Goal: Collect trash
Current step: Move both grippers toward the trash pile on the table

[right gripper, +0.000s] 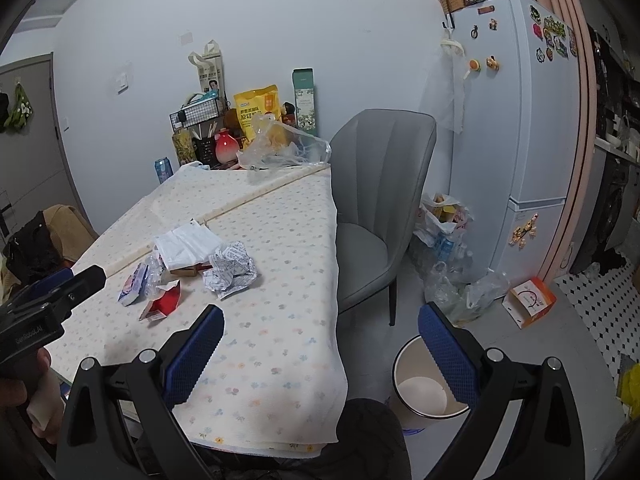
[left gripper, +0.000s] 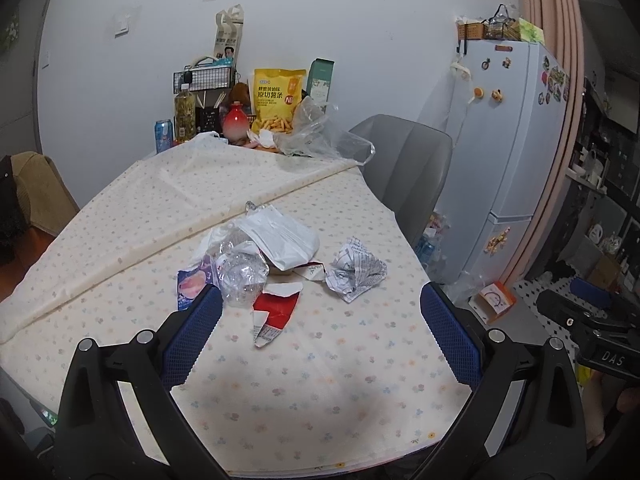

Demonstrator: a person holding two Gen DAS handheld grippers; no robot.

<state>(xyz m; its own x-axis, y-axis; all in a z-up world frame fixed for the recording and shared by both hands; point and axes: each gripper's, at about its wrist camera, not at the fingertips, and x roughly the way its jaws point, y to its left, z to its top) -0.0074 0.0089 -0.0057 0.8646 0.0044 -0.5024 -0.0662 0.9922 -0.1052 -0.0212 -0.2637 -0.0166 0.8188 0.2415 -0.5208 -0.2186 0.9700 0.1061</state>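
Observation:
A pile of trash lies on the table's flowered cloth [left gripper: 304, 360]: a crumpled printed paper [left gripper: 355, 269] [right gripper: 230, 272], a torn red carton [left gripper: 278, 312] [right gripper: 162, 304], a crushed clear plastic bottle [left gripper: 242, 274], a white plastic bag [left gripper: 280, 236] [right gripper: 188, 244] and a purple wrapper [left gripper: 192, 284] [right gripper: 132, 284]. My left gripper [left gripper: 320, 312] is open, above the table just short of the pile. My right gripper [right gripper: 320, 328] is open over the table's right corner. A white trash bin [right gripper: 424, 392] stands on the floor below it.
A grey chair [right gripper: 380, 184] stands at the table's right side. Snack bags, bottles, a can and a clear bag [left gripper: 320, 132] crowd the far end. A fridge [right gripper: 516, 120], plastic bags and an orange box [right gripper: 530, 300] are on the right.

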